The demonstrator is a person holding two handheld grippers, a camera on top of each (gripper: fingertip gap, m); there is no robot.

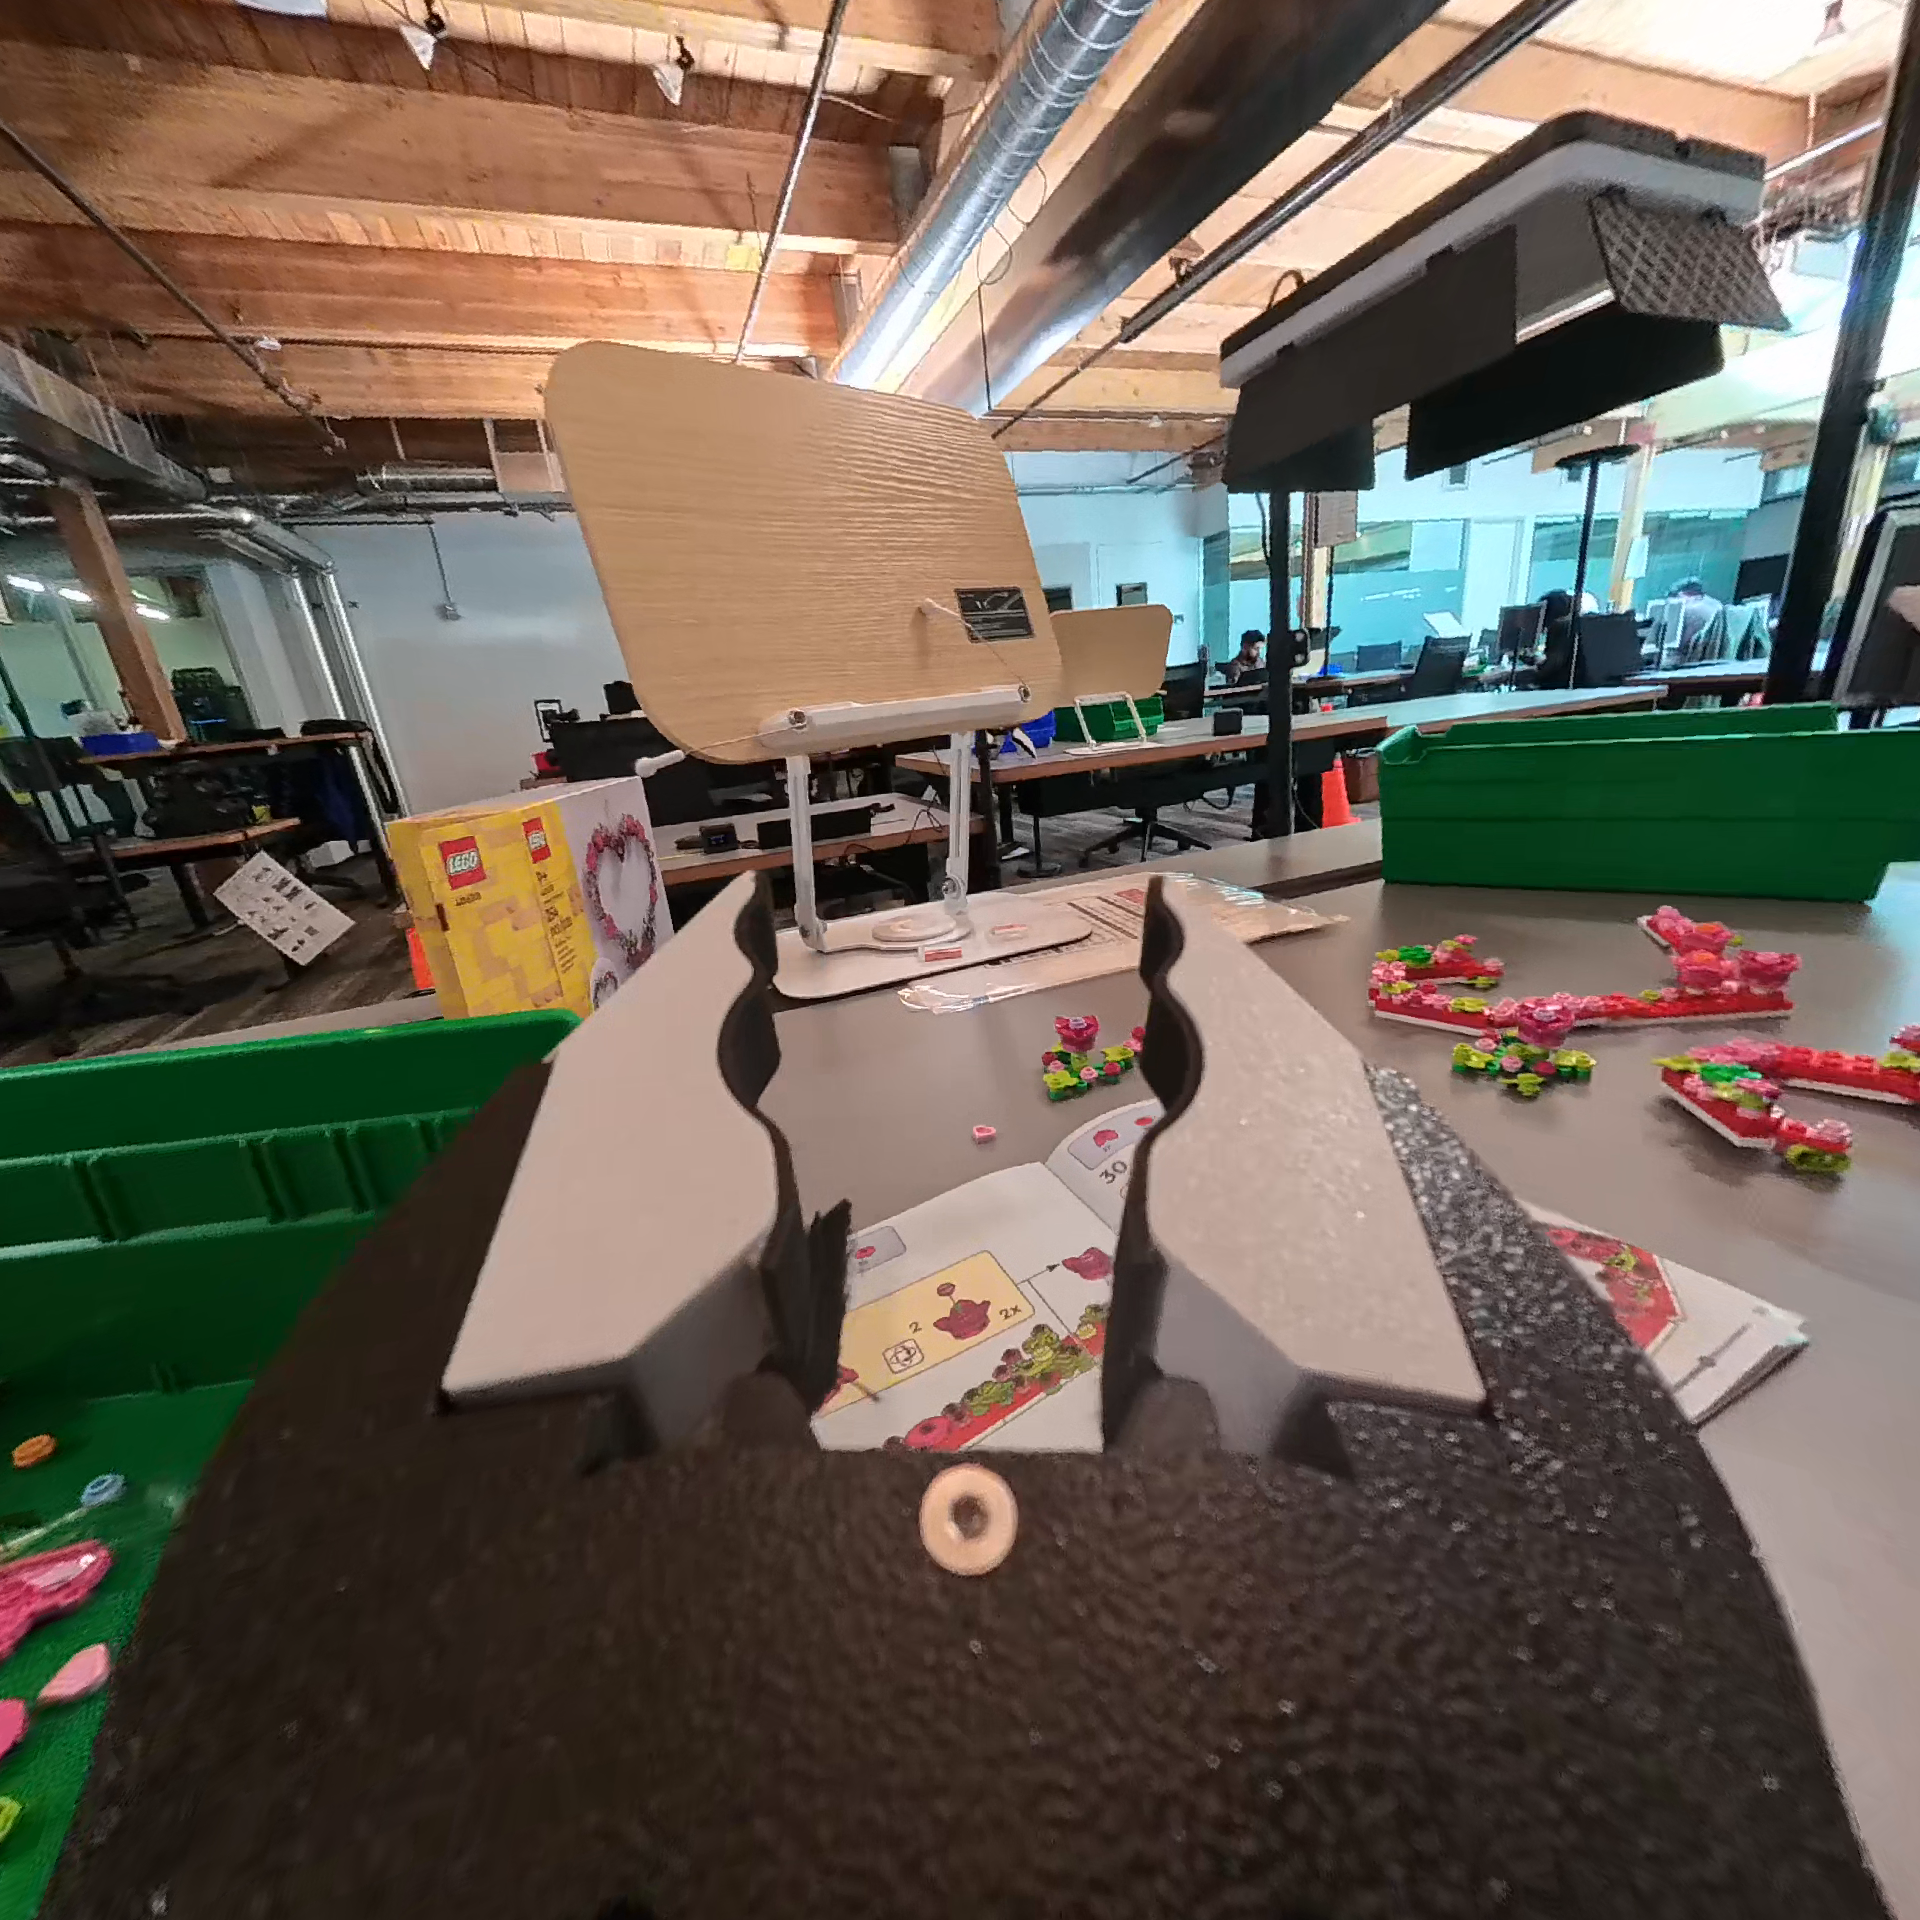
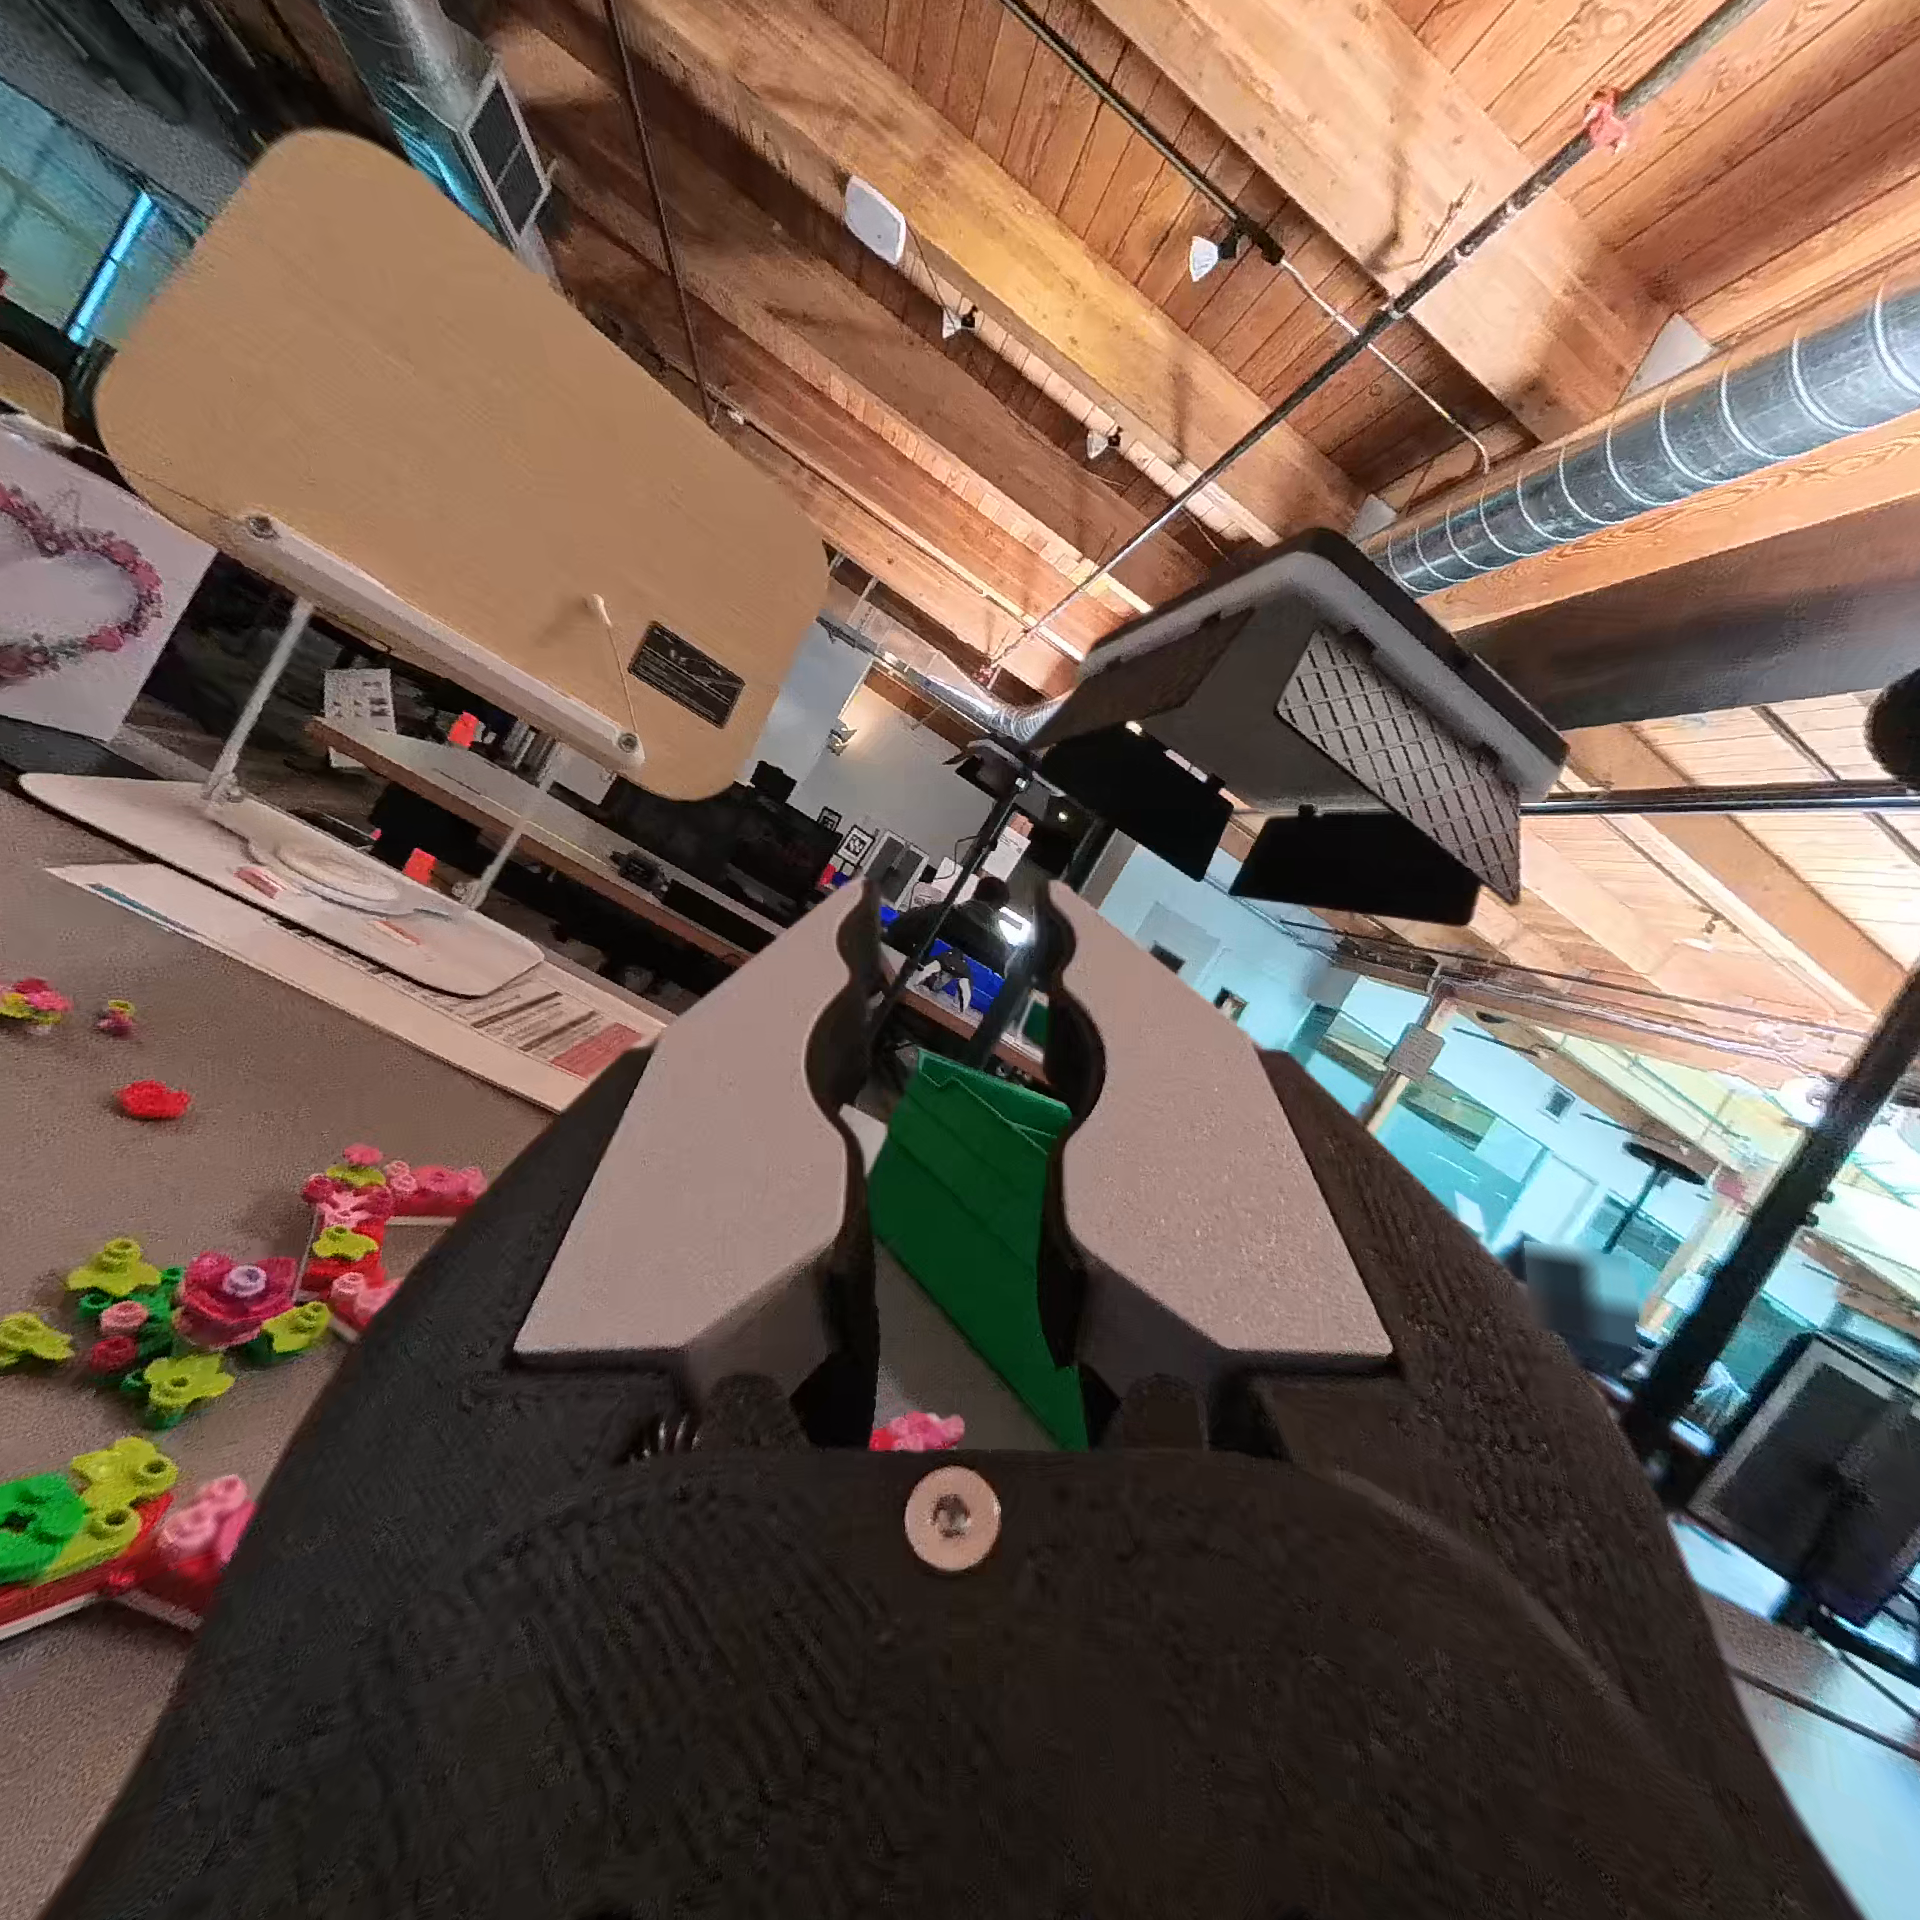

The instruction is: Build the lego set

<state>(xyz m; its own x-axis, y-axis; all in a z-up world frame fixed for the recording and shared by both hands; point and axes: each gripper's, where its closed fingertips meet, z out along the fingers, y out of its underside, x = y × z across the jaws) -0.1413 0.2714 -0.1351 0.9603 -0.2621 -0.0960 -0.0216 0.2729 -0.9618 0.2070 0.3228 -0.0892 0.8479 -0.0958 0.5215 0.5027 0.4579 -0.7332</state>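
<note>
We see the counter (image 1: 1818, 1403) first, carrying a book stand (image 1: 790, 540), green bins (image 1: 1621, 821) at both sides, the set box (image 1: 520, 894) and an open manual (image 1: 997, 1309). The task's thing, the lego build, lies in pieces on the counter: red strips with flowers (image 1: 1579, 1003) to the right of the left claw (image 1: 956, 925), a small flower cluster (image 1: 1086, 1055) just beyond the manual, one tiny pink piece (image 1: 981, 1131) loose nearby. In the right wrist view more flower clusters (image 2: 197, 1320) sit left of the right claw (image 2: 956, 925).

We judge the step in hand as picking the next piece per the manual page. To do it well we would check the page, come down over the small pink piece squarely, and close slowly so it does not skid.

Left claw: fingers wide apart, holding nothing, hanging above the manual, touching nothing we can see. Right claw: tilted upward, fingers apart with a narrower gap, empty, a green bin (image 2: 966, 1216) seen through the gap.
</note>
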